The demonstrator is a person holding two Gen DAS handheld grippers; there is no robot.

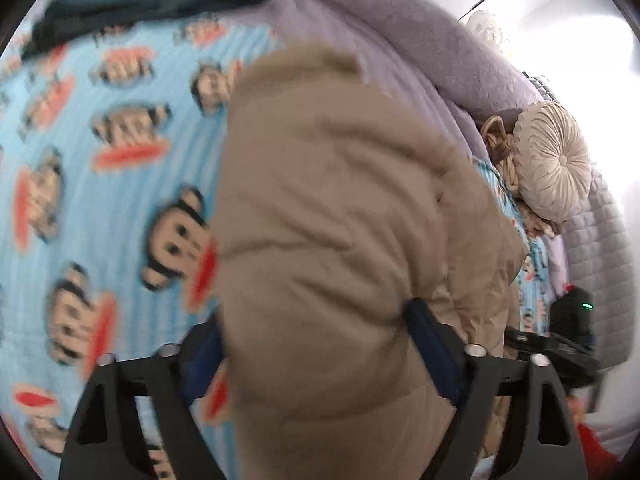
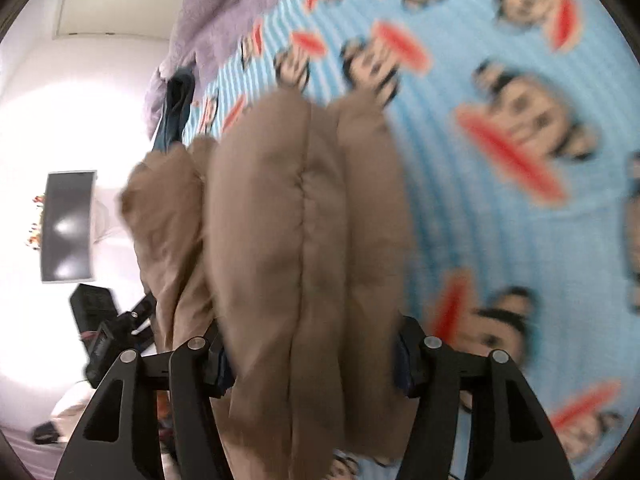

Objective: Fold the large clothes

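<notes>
Gripping the tan puffer jacket [image 1: 340, 240] with both tools, the person holds it above the blue monkey-print bedsheet [image 1: 100, 160]. Left gripper [image 1: 316, 344]: jaws clamped on a thick padded fold filling the centre and lower frame. Right gripper [image 2: 312, 352]: jaws likewise clamped on bunched quilted panels at frame centre. Judgement: the two holds, at separate points, keep the bulky garment clear of the sheet so it can be spread or doubled over; folding appears at an early stage. Motion blur obscures detail. A dark teal garment [image 1: 152, 4] lies upper left, a round pleated cushion [image 1: 556, 160] at right, a lilac blanket [image 1: 400, 32] along the top
</notes>
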